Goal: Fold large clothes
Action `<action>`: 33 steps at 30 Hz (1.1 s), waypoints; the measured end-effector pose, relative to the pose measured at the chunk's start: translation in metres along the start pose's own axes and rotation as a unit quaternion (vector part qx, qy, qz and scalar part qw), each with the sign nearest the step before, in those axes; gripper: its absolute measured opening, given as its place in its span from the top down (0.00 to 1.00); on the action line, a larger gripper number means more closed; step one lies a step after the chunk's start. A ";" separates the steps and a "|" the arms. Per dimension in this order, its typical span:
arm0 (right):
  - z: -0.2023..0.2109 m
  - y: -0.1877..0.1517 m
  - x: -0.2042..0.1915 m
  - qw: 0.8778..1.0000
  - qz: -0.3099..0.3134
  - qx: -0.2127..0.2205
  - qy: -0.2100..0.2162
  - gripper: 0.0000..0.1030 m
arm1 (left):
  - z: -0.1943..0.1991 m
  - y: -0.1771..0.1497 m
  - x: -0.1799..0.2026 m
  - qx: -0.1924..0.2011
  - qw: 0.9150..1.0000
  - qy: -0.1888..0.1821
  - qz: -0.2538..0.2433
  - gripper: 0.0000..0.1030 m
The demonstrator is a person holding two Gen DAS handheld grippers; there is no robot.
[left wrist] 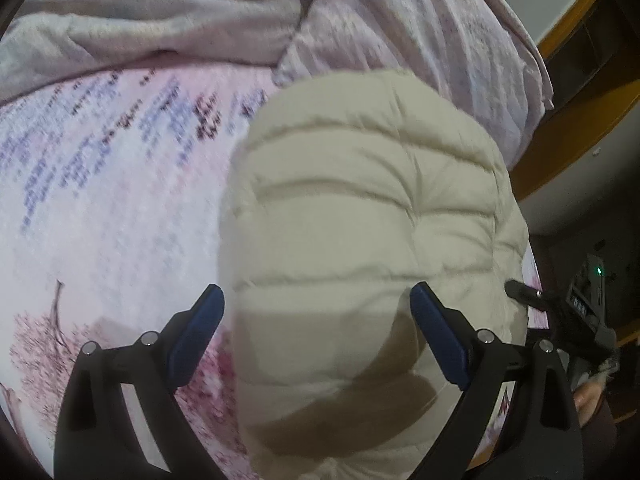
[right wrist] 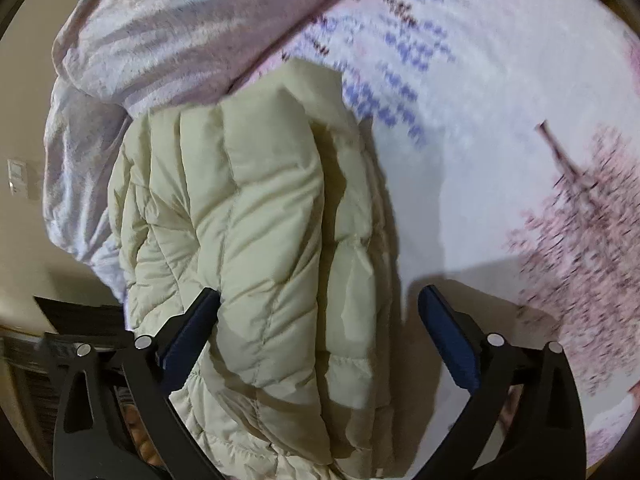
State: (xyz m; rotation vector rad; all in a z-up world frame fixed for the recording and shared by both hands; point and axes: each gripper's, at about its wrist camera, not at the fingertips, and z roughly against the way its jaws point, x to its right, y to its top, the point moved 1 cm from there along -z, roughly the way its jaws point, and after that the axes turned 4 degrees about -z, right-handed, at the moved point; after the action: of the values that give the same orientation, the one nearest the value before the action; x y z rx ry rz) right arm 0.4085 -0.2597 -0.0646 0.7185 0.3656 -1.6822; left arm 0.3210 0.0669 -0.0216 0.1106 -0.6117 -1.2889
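We see the printed bedsheet (left wrist: 104,208) filling the left half of the left wrist view, pale pink with blurred blue lettering and a cherry-blossom tree at the lower left; in the right wrist view it fills the right half. A rumpled pinkish duvet (left wrist: 168,24) is heaped across the top of the left wrist view and sits at the upper left of the right wrist view. The cream quilted puffer jacket (left wrist: 360,216) lies folded on the sheet, centre to lower right in the left wrist view and centre-left in the right wrist view (right wrist: 256,240), its far end touching the duvet.

Our left gripper (left wrist: 316,332) hangs over the jacket's near end with its jaws spread wide, the blue pads clear of the fabric as far as we can tell. Our right gripper (right wrist: 320,332) also stands wide open; its left pad sits just against the jacket's fold without pinching it, its right pad over bare sheet.
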 end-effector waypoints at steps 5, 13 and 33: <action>-0.010 -0.006 -0.011 1.000 0.014 -0.023 0.017 0.01 | -0.006 -0.005 -0.009 -0.011 0.999 -0.018 0.028 0.08; -0.026 -0.006 -0.032 0.998 0.035 -0.039 0.030 0.01 | -0.020 -0.002 -0.030 -0.032 0.994 -0.069 0.084 0.07; -0.039 0.009 -0.073 0.991 0.049 -0.015 0.120 0.63 | -0.001 0.031 -0.055 0.004 0.981 -0.156 0.112 0.63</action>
State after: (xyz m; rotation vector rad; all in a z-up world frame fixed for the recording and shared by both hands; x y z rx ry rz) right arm 0.4348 -0.1832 -0.0463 0.9053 0.5150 -1.4981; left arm 0.3405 0.1267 -0.0298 -0.1548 -0.8722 -1.0928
